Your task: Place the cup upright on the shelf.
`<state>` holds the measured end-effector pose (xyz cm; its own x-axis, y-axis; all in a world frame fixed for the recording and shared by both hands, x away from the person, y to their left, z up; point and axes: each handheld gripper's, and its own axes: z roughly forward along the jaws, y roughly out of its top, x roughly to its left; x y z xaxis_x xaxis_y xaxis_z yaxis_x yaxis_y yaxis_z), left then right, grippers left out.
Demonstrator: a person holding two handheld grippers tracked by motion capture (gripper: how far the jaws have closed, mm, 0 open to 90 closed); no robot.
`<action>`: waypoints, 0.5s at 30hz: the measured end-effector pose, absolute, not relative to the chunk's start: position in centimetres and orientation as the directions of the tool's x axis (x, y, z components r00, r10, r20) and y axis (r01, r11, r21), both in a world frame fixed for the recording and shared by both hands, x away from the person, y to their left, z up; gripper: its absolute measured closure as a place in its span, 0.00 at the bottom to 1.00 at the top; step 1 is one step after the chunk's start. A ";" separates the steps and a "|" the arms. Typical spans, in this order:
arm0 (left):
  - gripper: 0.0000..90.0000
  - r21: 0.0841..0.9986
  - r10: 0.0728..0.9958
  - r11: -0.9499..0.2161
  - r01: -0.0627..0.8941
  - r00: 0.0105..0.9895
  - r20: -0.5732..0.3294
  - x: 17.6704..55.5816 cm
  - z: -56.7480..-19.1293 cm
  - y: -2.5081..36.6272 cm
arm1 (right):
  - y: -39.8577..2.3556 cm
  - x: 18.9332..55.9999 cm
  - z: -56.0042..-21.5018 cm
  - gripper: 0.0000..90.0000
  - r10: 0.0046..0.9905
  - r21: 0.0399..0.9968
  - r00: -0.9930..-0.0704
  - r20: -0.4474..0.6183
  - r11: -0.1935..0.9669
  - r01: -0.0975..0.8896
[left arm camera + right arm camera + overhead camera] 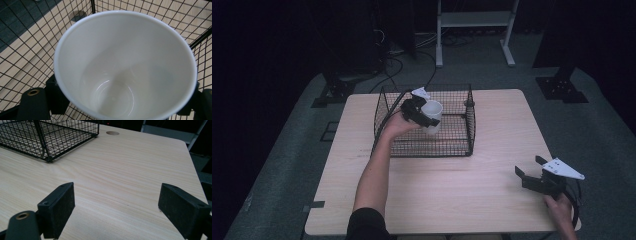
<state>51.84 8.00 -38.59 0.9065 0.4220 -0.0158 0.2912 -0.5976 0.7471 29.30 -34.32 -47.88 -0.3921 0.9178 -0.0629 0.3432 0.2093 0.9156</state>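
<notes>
A white cup point(432, 112) is held within the outline of the black wire basket point(422, 147), its mouth up. My left gripper point(424, 119) is shut on it from the left, one jaw on each side of its wall. In the left gripper view the cup point(125, 62) is empty and glossy inside, with the basket mesh point(25, 50) below and around it. I cannot tell whether the cup rests on the basket floor. My right gripper point(528, 166) hovers at the table's front right, open, with nothing between its pads point(60, 207).
The basket point(50, 135) stands at the back middle of the light wooden table point(462, 190). A round cable hole point(112, 132) lies beyond it. The person's forearm reaches in from the front to the basket's left side. Dark floor and stands surround the table.
</notes>
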 end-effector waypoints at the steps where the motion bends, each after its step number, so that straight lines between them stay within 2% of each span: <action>1: 0.23 0.743 0.419 -0.604 0.288 0.908 -0.011 51.8 -38.7 7.9 | -34.3 29.3 -47.9 0.14 0.918 0.916 -0.392 -0.063 0.209 0.344; 15: 0.23 0.732 0.395 -0.621 0.279 0.918 -0.015 52.2 -39.7 7.6 | -34.3 29.3 -47.9 0.15 0.919 0.916 -0.390 -0.060 0.206 0.344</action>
